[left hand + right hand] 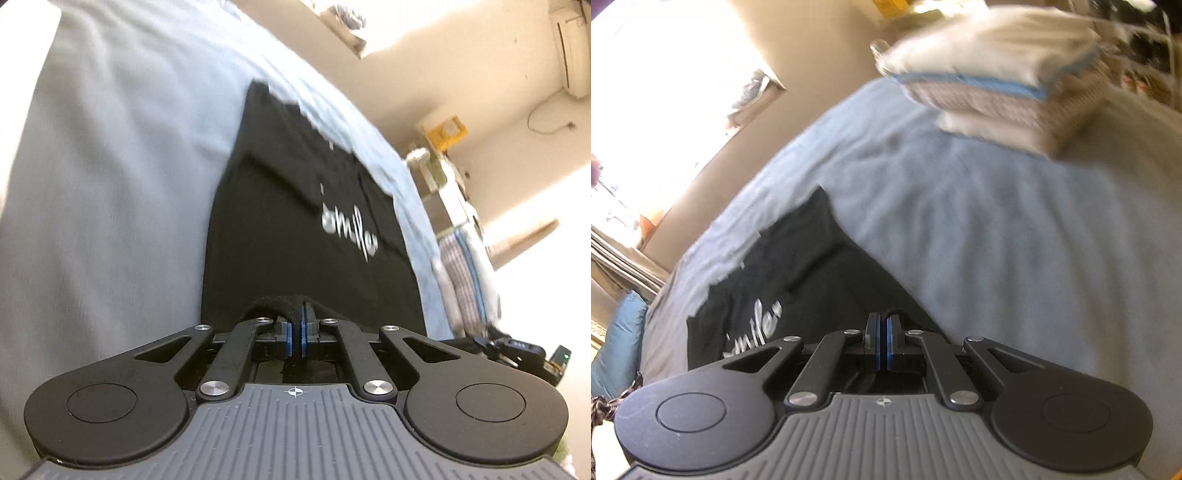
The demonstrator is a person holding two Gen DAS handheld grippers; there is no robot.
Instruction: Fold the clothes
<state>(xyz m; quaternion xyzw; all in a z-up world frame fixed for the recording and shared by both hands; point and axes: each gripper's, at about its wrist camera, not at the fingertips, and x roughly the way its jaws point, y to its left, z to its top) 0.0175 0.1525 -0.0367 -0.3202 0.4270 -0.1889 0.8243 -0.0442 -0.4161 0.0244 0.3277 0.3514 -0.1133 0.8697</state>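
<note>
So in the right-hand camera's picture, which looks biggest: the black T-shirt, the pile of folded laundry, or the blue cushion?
As they look in that view:
1. black T-shirt
2. pile of folded laundry; nearly as big, though blurred and farther away
3. blue cushion, cut off by the edge

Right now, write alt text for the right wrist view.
The right gripper is shut on the near edge of a black T-shirt with white lettering, spread on a light blue bedsheet. A stack of folded laundry sits farther back on the bed.
</note>
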